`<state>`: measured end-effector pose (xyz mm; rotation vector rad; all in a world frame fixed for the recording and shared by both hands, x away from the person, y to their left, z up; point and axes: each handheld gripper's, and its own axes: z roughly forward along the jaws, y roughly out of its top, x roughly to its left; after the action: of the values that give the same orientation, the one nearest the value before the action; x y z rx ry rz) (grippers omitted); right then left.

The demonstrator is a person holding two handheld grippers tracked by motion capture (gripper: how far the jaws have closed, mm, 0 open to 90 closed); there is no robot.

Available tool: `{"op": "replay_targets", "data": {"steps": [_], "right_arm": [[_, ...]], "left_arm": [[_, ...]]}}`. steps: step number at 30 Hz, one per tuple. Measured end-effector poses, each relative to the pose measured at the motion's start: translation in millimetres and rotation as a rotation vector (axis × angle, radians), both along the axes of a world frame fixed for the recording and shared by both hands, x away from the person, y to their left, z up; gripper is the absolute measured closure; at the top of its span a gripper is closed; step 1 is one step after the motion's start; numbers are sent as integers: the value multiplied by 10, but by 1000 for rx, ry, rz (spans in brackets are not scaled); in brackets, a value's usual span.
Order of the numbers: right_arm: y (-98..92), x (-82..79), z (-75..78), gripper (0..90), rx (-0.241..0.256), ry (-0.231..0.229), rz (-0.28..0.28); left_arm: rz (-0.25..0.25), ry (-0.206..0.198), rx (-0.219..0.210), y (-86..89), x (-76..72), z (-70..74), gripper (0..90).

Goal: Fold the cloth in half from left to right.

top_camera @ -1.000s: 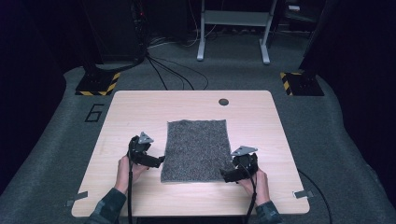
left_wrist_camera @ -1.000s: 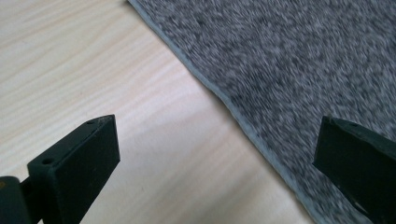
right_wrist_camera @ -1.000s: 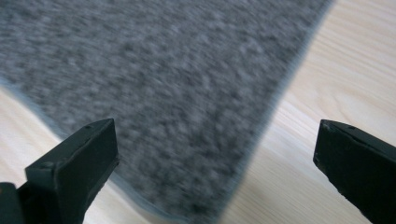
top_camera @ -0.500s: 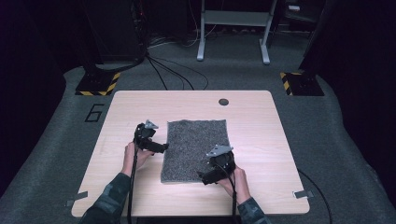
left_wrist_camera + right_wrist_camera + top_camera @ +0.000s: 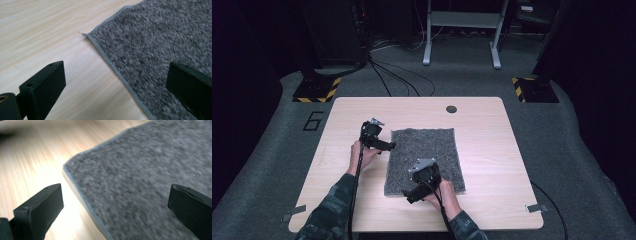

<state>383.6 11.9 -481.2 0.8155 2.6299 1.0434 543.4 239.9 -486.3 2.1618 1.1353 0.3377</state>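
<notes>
A grey cloth [image 5: 424, 160] is lying flat near the middle of the table [image 5: 492, 140], its long axis running away from the person. It looks soft, light and limp, likely to sag when lifted, so the stitched corners seem the best hold. The left gripper [image 5: 388, 145] is hovering at the far left corner, the right gripper [image 5: 409, 196] at the near left corner, both with jaws spread wide.

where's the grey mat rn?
High view: the mat lies flat mid-table, the left hand-held gripper at its far-left corner and the right hand-held gripper at its near-left corner.
</notes>
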Motion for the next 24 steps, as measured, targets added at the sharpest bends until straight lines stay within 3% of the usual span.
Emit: {"op": "replay_targets", "data": {"steps": [2, 3, 6, 12, 14, 17, 20, 21, 24], "right_arm": [[84, -1, -12, 0, 5, -5, 16], [122, -4, -14, 0, 0, 6, 23], [235, -9, -48, 0, -5, 11, 44], [501, -21, -144, 14, -26, 22, 78], [598, -38, -189, 63, -27, -2, 77], [726, -95, -230, 196, -44, -4, 70], [799, -127, -274, 350, -62, -47, 65], [813, -138, -273, 370, -73, -45, 67], [850, -165, -281, 441, -89, -66, 59]], "left_arm": [[-2, 18, -28, -4, 67, -14, 1], [8, 8, -26, -11, 88, -24, 1], [4, 34, -40, -22, 176, -68, 1], [13, 27, -9, -69, 291, -122, 41], [23, 18, -15, -92, 310, -134, 67], [17, 12, -6, -112, 334, -121, 125], [39, -14, 3, -112, 351, -105, 217], [48, -19, -18, -105, 362, -110, 250], [56, -21, -11, -108, 389, -126, 341]]}}
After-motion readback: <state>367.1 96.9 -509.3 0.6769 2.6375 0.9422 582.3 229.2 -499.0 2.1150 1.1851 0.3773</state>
